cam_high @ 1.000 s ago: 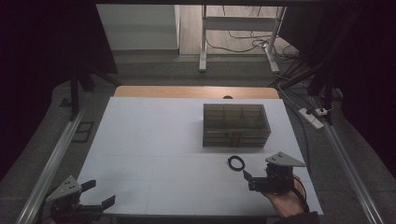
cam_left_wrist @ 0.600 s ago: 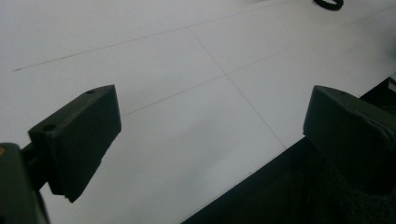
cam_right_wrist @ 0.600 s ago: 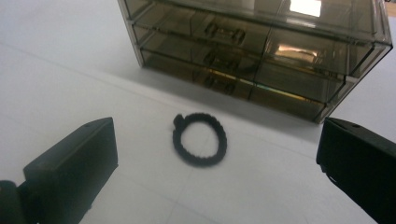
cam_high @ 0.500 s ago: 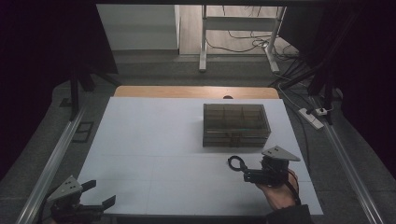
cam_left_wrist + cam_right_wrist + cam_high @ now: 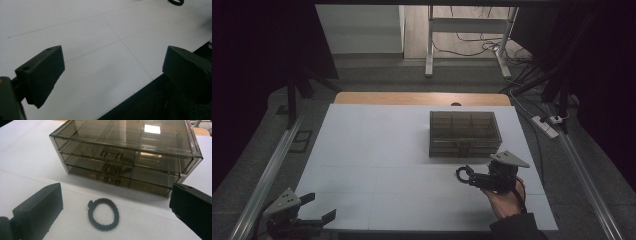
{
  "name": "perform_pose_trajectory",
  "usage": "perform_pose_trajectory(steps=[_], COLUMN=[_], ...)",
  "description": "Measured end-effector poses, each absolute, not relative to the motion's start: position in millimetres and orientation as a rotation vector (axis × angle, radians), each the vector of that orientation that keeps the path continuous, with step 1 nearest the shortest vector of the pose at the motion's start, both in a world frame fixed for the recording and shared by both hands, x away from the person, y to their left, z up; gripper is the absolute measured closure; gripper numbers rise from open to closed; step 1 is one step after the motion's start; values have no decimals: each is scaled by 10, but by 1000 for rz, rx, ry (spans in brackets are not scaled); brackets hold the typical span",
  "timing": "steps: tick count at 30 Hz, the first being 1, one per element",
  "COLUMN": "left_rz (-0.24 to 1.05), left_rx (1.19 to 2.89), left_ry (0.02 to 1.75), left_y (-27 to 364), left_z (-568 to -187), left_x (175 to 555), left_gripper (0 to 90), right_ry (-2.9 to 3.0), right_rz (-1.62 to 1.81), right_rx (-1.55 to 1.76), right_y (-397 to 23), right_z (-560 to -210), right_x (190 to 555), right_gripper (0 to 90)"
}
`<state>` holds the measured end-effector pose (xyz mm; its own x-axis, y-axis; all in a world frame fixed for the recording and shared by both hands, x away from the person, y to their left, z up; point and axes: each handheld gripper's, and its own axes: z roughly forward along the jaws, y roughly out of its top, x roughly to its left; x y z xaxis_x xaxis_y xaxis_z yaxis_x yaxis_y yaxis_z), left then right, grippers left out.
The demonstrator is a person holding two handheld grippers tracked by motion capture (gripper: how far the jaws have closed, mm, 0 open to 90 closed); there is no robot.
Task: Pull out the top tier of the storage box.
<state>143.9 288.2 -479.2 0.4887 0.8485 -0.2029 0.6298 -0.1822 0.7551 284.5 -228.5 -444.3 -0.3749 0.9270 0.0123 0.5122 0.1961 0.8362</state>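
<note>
Forward toward the band (image 5: 103,214) has come the right gripper (image 5: 468,176), fingers wide around it. Left gripper (image 5: 318,209) idles, fingers wide. Light, soft braid near the drawers (image 5: 125,152); pinch across its cord.

A white desk (image 5: 377,165) with a wooden far edge – beyond it a metal stand (image 5: 430,40), loose cables (image 5: 467,47) and a power strip (image 5: 546,126) on the floor.

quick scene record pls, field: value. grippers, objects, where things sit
surface: white table
right gripper: open, near the table's right front, jaws either side of the ring, not touching it
left gripper: open, at the front left edge, holding nothing
black ring: braided band, flat on the table just in front of the organizer
drawer organizer: smoky clear plastic, three drawer levels, all shut, right of centre
contact: none
</note>
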Motion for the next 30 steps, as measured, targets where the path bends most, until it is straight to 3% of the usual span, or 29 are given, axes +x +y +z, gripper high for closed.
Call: perform_pose_trajectory(steps=[26, 30], left_rz=[325, 325], left_rx=[1894, 1894], left_ry=[1231, 1230], left_y=[2893, 2895], left_z=[-4796, -4796], left_x=[1443, 1442], left_gripper=[41, 41], right_ry=[1832, 1815], right_rz=[988, 970], right_rx=[1380, 1394], right_y=[-1853, -1826], right_z=[-4593, -4653], right_x=[3233, 3282], right_gripper=[0, 34])
